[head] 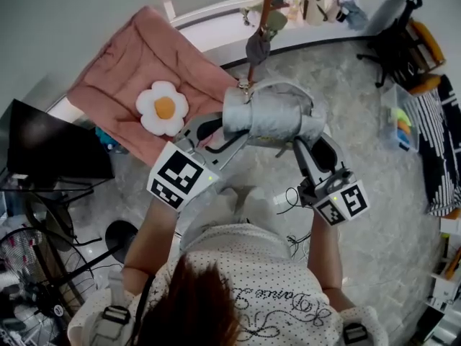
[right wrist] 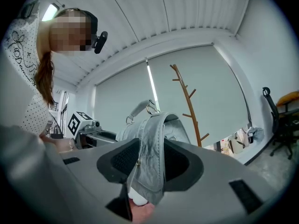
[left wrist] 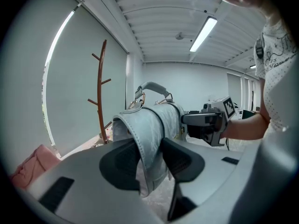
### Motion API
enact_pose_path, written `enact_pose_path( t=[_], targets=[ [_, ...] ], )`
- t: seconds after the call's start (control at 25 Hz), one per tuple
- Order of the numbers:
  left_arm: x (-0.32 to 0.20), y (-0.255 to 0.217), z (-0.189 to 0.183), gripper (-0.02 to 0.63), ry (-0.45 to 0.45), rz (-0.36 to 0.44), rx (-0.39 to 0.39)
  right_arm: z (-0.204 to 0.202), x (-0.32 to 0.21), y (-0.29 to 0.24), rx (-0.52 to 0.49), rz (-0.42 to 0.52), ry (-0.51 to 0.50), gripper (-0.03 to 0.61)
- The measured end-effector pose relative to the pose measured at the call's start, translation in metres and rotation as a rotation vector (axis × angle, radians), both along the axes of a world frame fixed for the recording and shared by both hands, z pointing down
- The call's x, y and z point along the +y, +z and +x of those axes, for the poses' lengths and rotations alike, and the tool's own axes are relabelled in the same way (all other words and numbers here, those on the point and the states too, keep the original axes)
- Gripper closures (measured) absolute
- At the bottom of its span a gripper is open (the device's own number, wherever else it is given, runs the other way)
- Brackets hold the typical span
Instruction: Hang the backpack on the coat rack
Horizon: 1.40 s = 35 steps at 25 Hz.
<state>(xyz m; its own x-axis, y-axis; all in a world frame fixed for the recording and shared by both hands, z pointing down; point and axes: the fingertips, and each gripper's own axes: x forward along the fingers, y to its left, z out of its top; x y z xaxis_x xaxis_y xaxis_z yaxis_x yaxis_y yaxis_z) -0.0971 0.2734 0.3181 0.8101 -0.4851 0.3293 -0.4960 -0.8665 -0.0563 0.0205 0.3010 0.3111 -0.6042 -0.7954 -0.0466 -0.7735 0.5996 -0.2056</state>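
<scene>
A small grey quilted backpack is held in the air between both grippers. My left gripper is shut on its left edge, and the fabric fills the gap between the pads. My right gripper is shut on its right edge, the fabric clamped between the pads. The top handle stands up with gold rings. The brown wooden coat rack rises just beyond the bag; its branched pole shows left of the bag in the left gripper view and the rack right of it in the right gripper view.
A pink cushion with an egg-shaped pillow lies at the left by the window sill. A black office chair stands at the far right, with a plastic bin near it. Cables lie on the marbled floor.
</scene>
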Motion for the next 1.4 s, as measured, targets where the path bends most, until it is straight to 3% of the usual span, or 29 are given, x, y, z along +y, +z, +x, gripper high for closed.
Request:
enact_pose_path(
  t=[0.32,0.68,1.12,1.4],
  targets=[
    [-0.017,0.003,-0.008,0.463,0.025,-0.02,0.007,-0.009,-0.014,0.003,-0.003,-0.025,0.022,0.414],
    [-0.065,0.012,0.008,0.463,-0.038,-0.043,-0.002,0.009,-0.069,0.013,-0.015,-0.051,-0.046,0.416],
    [-0.134,0.014,0.072,0.462,-0.122,-0.051,-0.006,0.074,-0.148,0.017,-0.015,-0.056,-0.145,0.417],
    [-0.148,0.016,0.081,0.462,-0.168,-0.067,-0.007,0.084,-0.168,0.018,-0.018,-0.067,-0.184,0.417]
  ],
)
